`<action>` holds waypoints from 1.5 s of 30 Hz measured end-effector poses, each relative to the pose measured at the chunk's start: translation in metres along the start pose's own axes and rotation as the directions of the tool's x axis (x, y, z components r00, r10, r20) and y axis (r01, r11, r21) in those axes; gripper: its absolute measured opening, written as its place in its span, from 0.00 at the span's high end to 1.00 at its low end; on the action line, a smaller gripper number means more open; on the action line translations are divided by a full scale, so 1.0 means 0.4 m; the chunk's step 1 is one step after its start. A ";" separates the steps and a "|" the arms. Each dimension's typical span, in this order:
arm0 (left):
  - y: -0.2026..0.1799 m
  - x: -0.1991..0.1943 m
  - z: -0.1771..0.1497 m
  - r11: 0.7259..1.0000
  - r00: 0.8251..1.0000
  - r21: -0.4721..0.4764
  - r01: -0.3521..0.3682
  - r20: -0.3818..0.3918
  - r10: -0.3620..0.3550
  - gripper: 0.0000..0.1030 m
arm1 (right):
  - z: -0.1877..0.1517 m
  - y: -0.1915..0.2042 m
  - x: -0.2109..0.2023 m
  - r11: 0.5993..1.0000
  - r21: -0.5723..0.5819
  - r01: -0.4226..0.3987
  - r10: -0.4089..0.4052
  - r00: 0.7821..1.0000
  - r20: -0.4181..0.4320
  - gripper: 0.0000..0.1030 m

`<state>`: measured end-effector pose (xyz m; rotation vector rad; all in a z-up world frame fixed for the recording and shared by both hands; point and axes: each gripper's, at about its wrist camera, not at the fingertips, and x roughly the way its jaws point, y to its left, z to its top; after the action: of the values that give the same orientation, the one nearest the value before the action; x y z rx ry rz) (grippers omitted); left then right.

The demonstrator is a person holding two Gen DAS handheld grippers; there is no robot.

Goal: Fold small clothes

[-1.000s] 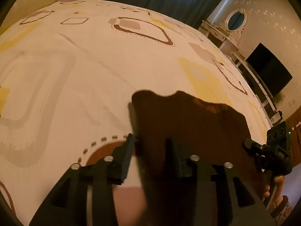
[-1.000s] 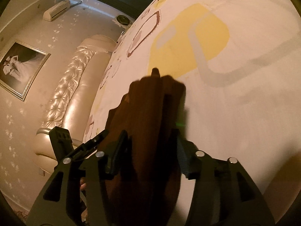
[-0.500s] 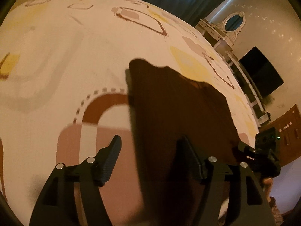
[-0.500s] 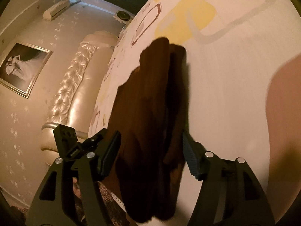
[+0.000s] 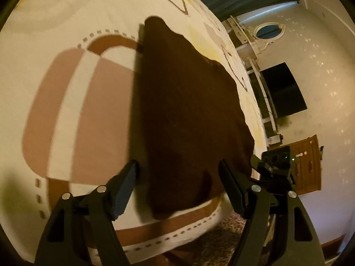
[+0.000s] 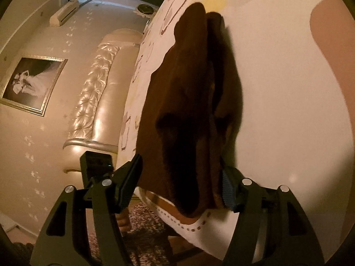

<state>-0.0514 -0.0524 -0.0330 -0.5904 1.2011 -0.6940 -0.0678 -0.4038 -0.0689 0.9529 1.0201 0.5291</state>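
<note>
The brown garment [image 5: 188, 115] lies folded at the bed's [image 5: 66, 22] near edge, released, both grippers [image 5: 178, 190] [image 6: 182, 184] spread wide around it, gripping nothing.

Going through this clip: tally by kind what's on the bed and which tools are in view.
Dark brown garment: 1, lying on the patterned bedspread
Left tool: 1, jaws open, astride the garment's near end
Right tool: 1, jaws open, astride the garment's near end
Total: 3
</note>
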 end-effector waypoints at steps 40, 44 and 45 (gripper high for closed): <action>-0.010 0.023 0.013 0.985 0.995 0.153 -0.084 0.062 0.075 0.44 | 0.078 -0.115 -0.026 0.988 0.096 -0.118 0.108 0.988 0.110 0.82; -0.014 0.021 0.012 0.983 0.994 0.156 -0.094 0.063 0.085 0.44 | 0.078 -0.133 -0.038 0.987 0.113 -0.117 0.104 0.988 0.118 0.81; -0.016 0.021 0.011 0.983 0.994 0.158 -0.098 0.064 0.088 0.43 | 0.074 -0.137 -0.045 0.987 0.118 -0.113 0.099 0.988 0.122 0.81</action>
<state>-0.0465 -0.0627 -0.0325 -0.4140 1.1012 -0.6833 -0.0522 -0.4576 -0.1018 1.1411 0.9094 0.4967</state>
